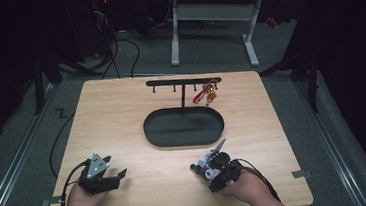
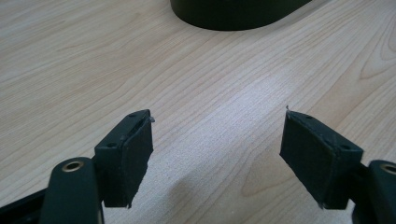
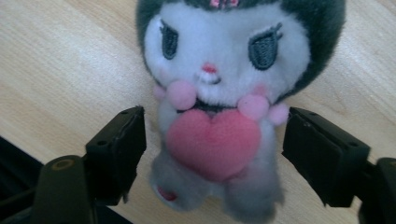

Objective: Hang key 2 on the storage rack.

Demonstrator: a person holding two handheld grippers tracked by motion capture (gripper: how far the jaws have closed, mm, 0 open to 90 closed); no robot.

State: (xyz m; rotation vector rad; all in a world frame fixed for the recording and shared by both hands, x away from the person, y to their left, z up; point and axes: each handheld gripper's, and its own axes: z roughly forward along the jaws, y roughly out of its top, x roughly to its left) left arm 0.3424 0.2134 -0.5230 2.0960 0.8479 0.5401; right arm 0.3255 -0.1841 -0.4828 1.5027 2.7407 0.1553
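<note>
— Right claw [image 3: 212,154] status?
— Jaws spread wide; plush toy [image 3: 219,116] lies on the worktop [image 3: 60,60] between them, its sides clear of both pads.
— Left claw [image 2: 217,156]?
— Gaping, nothing between its jaws; black oval tray [image 2: 233,14] lies ahead of it.

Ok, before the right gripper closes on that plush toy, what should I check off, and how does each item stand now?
1. Right gripper jaws apart: ok.
2. Plush toy between the jaws: ok, its body sits in the gap.
3. Pads pressing on the toy: not ok, a gap shows on both sides.
4. Toy lying on the table: ok, by the right gripper view.
5. Left gripper out of the way: ok, open over bare wood, nothing between its jaws.
6. Free peg on the black hanger stand: ok, one red keychain hangs at its right end; other pegs look bare.
</note>
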